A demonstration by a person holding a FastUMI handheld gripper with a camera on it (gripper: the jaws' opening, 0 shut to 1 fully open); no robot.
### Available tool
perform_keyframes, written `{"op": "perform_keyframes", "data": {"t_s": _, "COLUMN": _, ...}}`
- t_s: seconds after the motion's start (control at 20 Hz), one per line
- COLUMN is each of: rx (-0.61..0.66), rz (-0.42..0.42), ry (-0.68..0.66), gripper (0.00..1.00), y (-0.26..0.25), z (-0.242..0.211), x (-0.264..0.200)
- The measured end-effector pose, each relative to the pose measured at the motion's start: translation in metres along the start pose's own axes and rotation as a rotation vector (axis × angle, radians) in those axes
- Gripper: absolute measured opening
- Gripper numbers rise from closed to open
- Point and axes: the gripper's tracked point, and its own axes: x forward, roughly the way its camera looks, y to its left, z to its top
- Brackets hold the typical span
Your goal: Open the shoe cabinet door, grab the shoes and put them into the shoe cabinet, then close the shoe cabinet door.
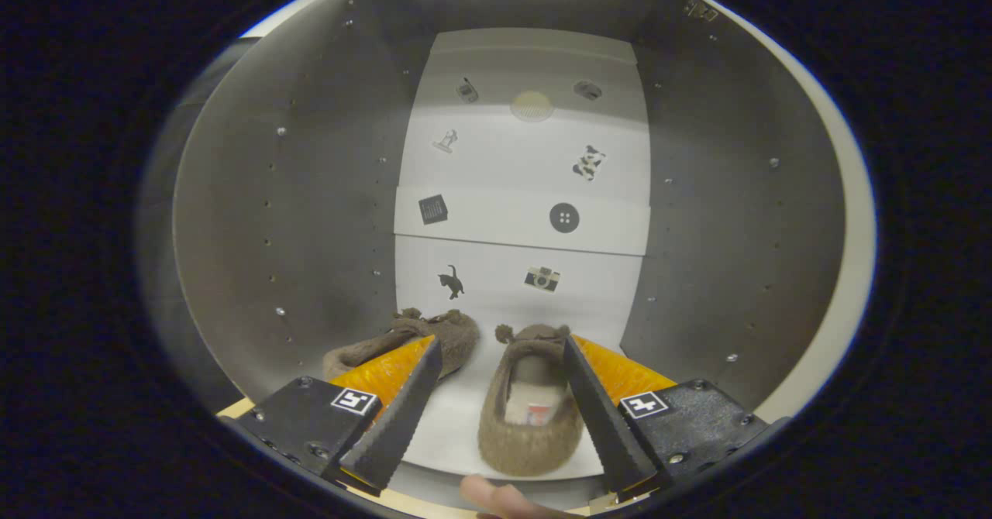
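two shoes [529, 407] sit inside the shoe cabinet [256, 217]; my fingers [504, 403] are spread, gripping nothing. placing looks done, so next i back out and close the door.

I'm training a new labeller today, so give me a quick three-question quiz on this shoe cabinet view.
1. True or false: both slippers lie inside the shoe cabinet.
2. The gripper fingers are: A) open, B) shut on a slipper.
3. Which slipper lies tipped on its side, partly behind one finger: the left or the right?

Key: 1 true; 2 A; 3 the left.
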Motion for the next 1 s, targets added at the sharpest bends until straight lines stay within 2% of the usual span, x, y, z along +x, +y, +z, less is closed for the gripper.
{"op": "perform_keyframes", "data": {"t_s": 0.2, "rx": 0.018, "rz": -0.003, "ry": -0.045, "gripper": 0.99, "y": 0.002, "z": 0.017, "x": -0.064}}
{"op": "perform_keyframes", "data": {"t_s": 0.55, "rx": 0.064, "rz": 0.031, "ry": -0.076, "gripper": 1.00, "y": 0.029, "z": 0.017, "x": -0.198}}
{"op": "perform_keyframes", "data": {"t_s": 0.8, "rx": 0.032, "rz": 0.013, "ry": -0.141, "gripper": 1.00, "y": 0.044, "z": 0.018, "x": -0.314}}
{"op": "perform_keyframes", "data": {"t_s": 1.0, "rx": 0.040, "rz": -0.033, "ry": -0.115, "gripper": 1.00, "y": 0.034, "z": 0.000, "x": -0.405}}
